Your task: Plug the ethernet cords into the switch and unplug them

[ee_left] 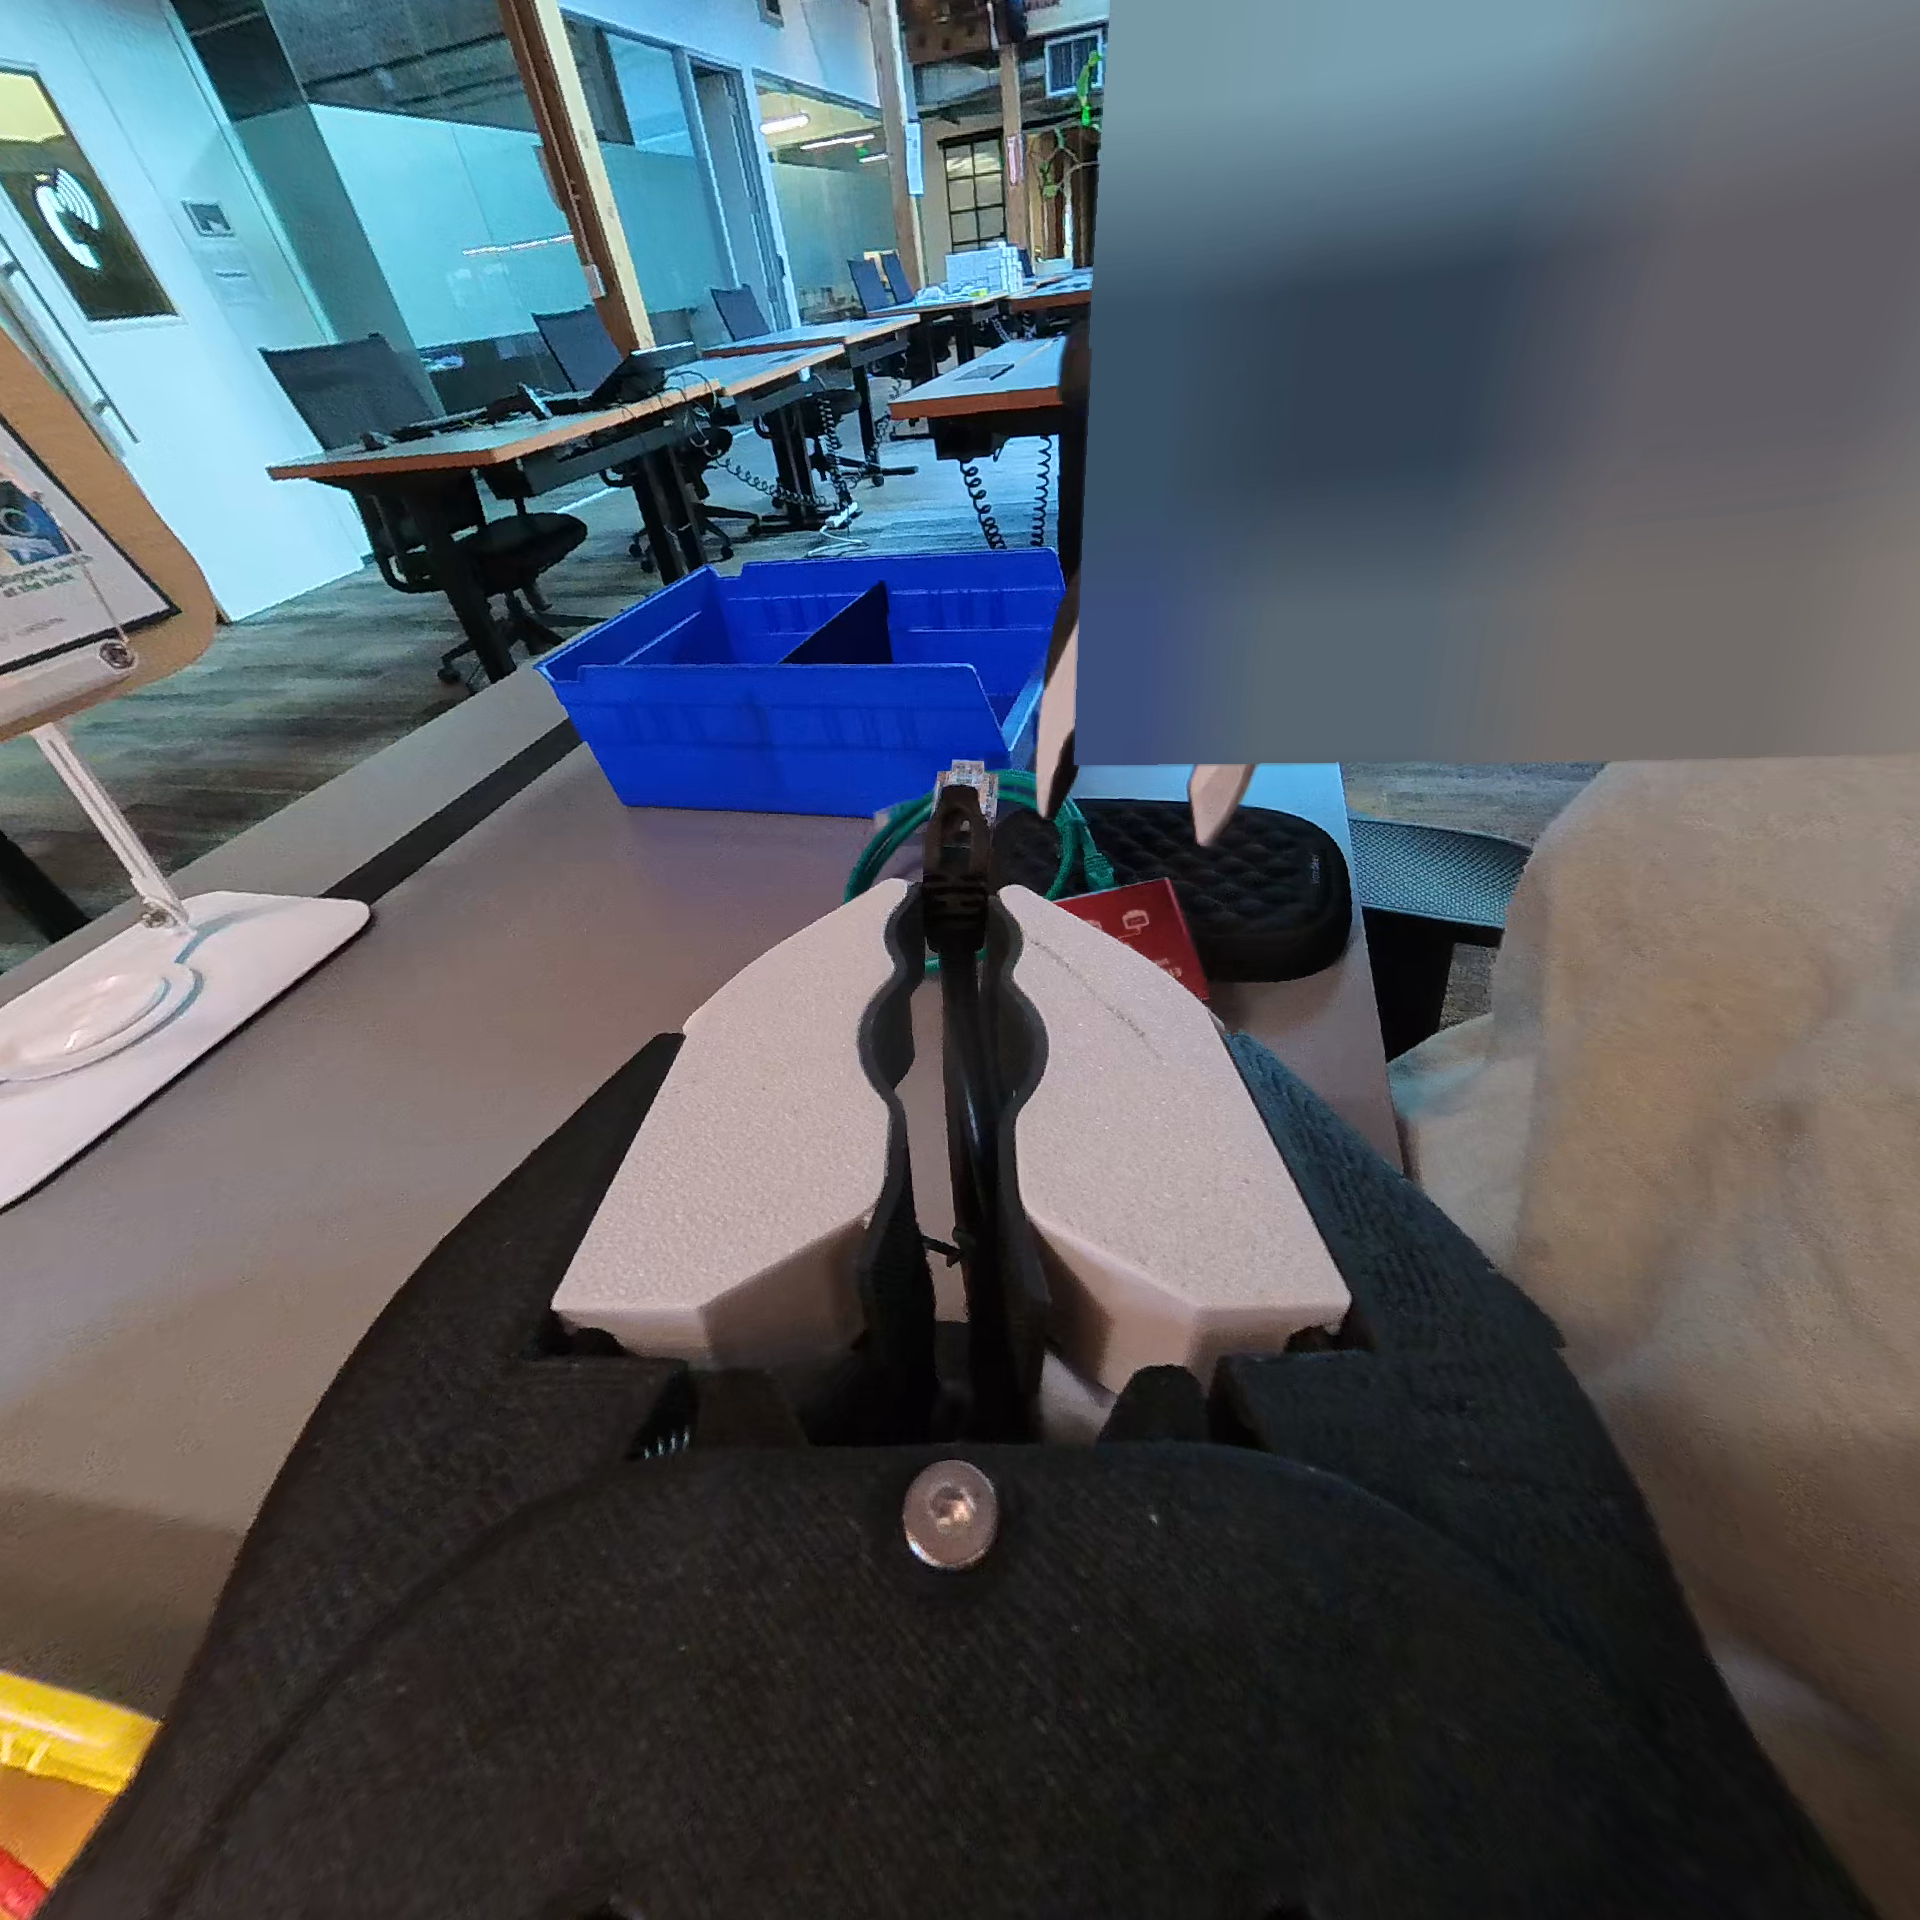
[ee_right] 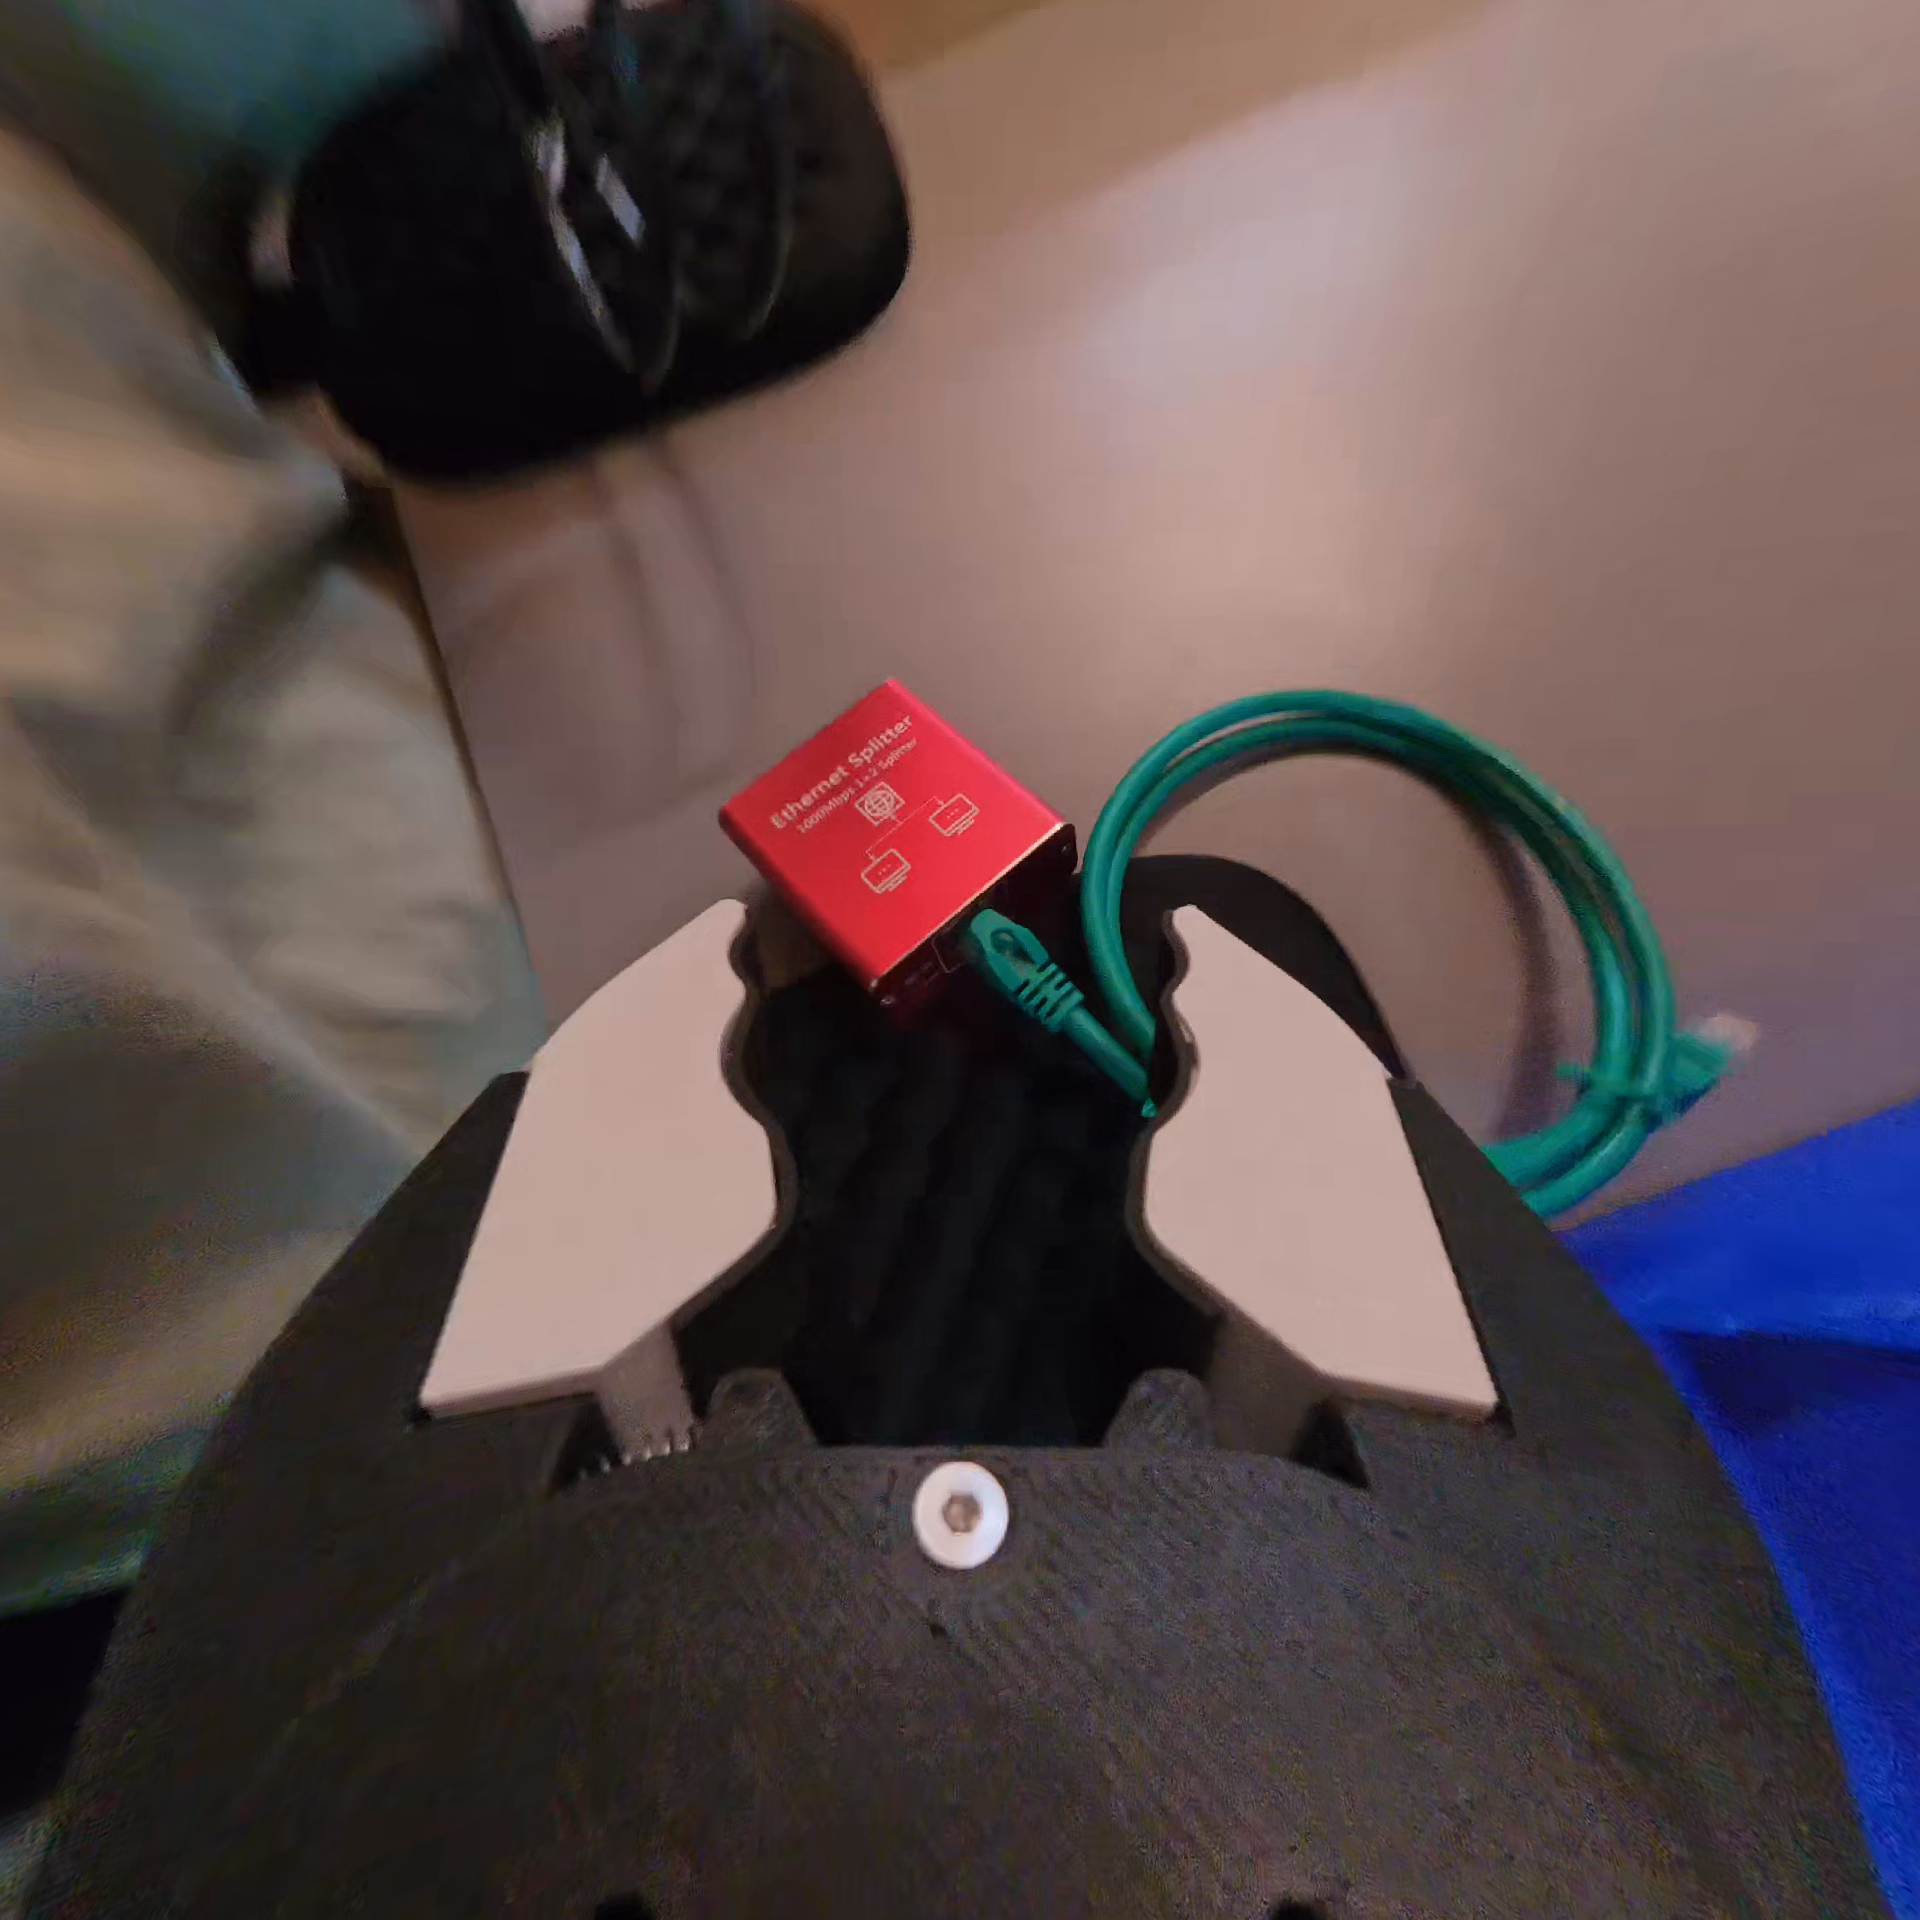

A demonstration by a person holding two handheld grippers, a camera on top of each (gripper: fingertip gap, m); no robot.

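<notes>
- Left gripper: fingers clamped on a black ethernet cord, which runs up the narrow gap between them; clear plug poking out beyond the tips, pointing far.
- Right gripper: fingers spread wide, nothing pinched; left fingertip just beside the red switch, right one by the green loop.
- Red switch lying on the grey table, tilted, port face turned toward the near side and sitting between the spread tips.
- Green ethernet cord with one plug seated in a port of the switch; the rest coiled in a loop to the right, its free plug resting on the table at the far right.
- Just past the black plug in the left view: same green coil, red switch and a black quilted pad to the right.
- Blue bin farther on the table, with a dark divider inside.
- White stand base at the far left edge.
</notes>
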